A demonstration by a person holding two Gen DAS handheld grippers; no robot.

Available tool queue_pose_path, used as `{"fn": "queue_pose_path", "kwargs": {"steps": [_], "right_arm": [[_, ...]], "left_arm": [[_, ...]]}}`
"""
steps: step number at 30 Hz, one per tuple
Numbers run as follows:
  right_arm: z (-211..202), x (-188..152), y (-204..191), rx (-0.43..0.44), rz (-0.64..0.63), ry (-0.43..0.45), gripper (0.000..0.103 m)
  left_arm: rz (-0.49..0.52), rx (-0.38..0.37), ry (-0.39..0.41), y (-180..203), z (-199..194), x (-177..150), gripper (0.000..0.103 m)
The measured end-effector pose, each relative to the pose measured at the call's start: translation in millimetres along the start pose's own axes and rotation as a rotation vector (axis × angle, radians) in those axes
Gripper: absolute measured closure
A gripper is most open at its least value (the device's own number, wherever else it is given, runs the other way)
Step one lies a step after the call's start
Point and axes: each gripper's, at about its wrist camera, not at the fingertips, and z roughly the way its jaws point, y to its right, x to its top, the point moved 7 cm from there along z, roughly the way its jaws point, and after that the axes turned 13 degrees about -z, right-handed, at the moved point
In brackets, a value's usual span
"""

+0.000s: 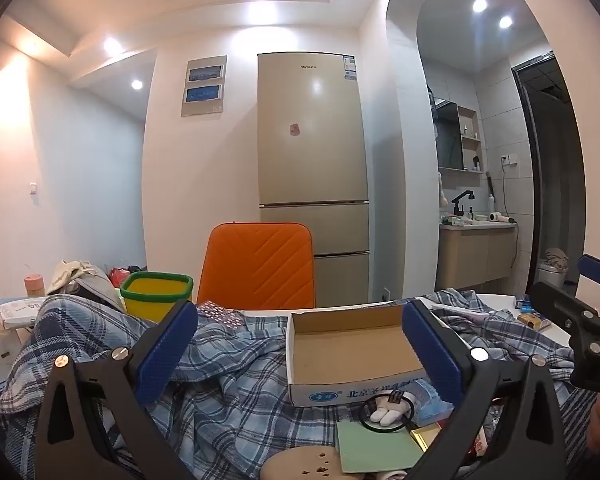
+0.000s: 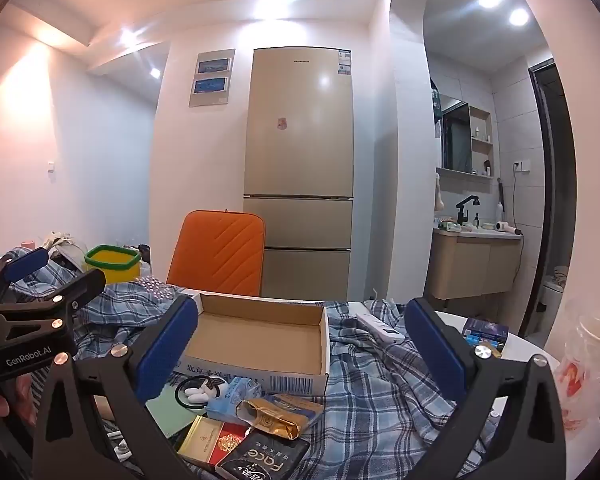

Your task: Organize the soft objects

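A rumpled blue plaid cloth [image 1: 228,380] [image 2: 380,384] is spread over the table. On it lies an open, empty cardboard box [image 1: 352,352] [image 2: 260,340]. My left gripper [image 1: 300,346] hovers open above the cloth, its blue pads wide apart with the box's right part between and beyond them. My right gripper [image 2: 302,346] is also open, with the box just behind its left pad. Nothing is held by either. Each gripper shows at the edge of the other's view: the right gripper [image 1: 572,284] and the left gripper [image 2: 60,274]. A small white soft toy [image 1: 386,412] [image 2: 198,394] lies inside a black ring before the box.
A yellow tub with a green rim [image 1: 156,292] and an orange chair back [image 1: 256,264] stand behind the table. Several packets [image 2: 260,432], a blue tissue pack [image 2: 236,394], a white power strip [image 2: 380,330] and a plastic bag [image 2: 588,360] crowd the near and right side.
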Motion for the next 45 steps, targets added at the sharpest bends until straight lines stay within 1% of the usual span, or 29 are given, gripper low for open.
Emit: {"fn": "queue_pose_path", "kwargs": {"steps": [1,4,8,11,12,13,16,21,25,27,32,38,45], "right_arm": [[0.5,-0.9,-0.7,0.0,-0.016,-0.017,0.0],[-0.1,-0.6,-0.3,-0.004,-0.012,-0.015,0.0],[1.0,-0.6,-0.1,-0.006,-0.008,-0.018,0.0],[1.2,-0.7,2.3,-0.011,-0.003,-0.014,0.0],[-6.9,0.0,3.7,-0.009,-0.005,-0.001,0.0],[-2.9,-2.5,-2.9,-0.003,-0.011,0.003,0.0],[-2.9,-1.4,-2.4,0.0,-0.011,-0.003,0.0],[-1.0,0.3,-1.1,0.002,-0.011,-0.009,0.0],[-2.2,1.3,-2.0,-0.004,-0.018,0.001,0.0],[-2.9,2.0,-3.7,-0.013,-0.028,0.007,0.0],[-11.0,5.5,-9.9,-0.047,-0.067,0.041,0.0],[-7.5,3.3,-5.8,-0.039,-0.047,0.023,0.0],[-4.2,-0.1,-3.1,-0.037,-0.036,0.003,0.0]], "left_arm": [[0.004,-0.001,-0.006,0.0,0.8,-0.5,0.0],[0.014,-0.021,-0.021,-0.1,2.7,-1.5,0.0],[0.018,-0.035,-0.008,-2.5,-0.8,5.7,0.0],[0.041,-0.031,0.009,7.9,-4.8,0.2,0.0],[0.04,-0.038,0.011,8.3,-5.4,0.6,0.0],[0.039,-0.049,0.011,8.7,-5.6,1.0,0.0],[0.032,-0.07,0.002,8.7,-4.4,-0.4,0.0],[0.037,-0.02,0.007,5.8,-3.1,-0.4,0.0],[0.051,-0.094,0.007,14.3,-6.8,-3.0,0.0],[0.059,-0.099,0.016,16.9,-8.8,-2.9,0.0],[0.052,-0.082,0.006,14.6,-7.3,-2.8,0.0],[0.037,-0.044,0.005,7.6,-3.2,-2.4,0.0],[0.043,-0.042,0.006,9.6,-2.3,-2.4,0.0]]}}
